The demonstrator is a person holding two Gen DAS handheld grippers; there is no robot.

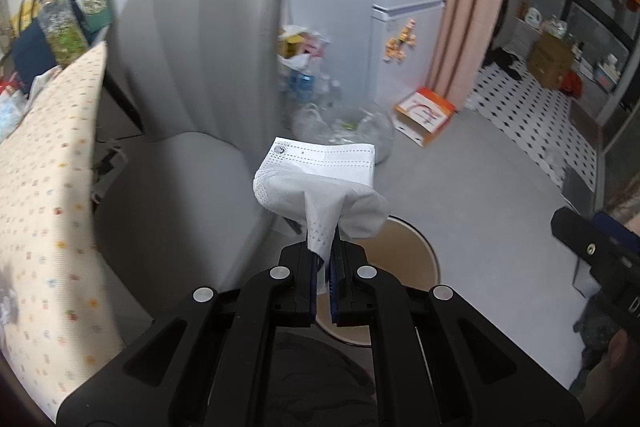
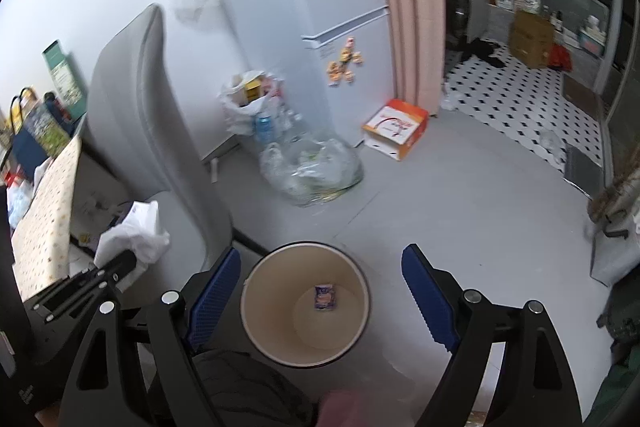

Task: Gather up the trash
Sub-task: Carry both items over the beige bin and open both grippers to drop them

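Left tongs [image 1: 323,247] clamped on a crumpled tissue [image 1: 320,183] bunched above their tips: light, soft, tearable; gripped low on its twisted neck. Right tongs [image 2: 320,291] spread, empty, bin [image 2: 256,323] directly below.

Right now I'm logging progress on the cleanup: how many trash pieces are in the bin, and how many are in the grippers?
In the bin: 1, a small wrapper
In the left gripper: 1, a white tissue
In the right gripper: 0, jaws wide apart over the bin
Total: 2
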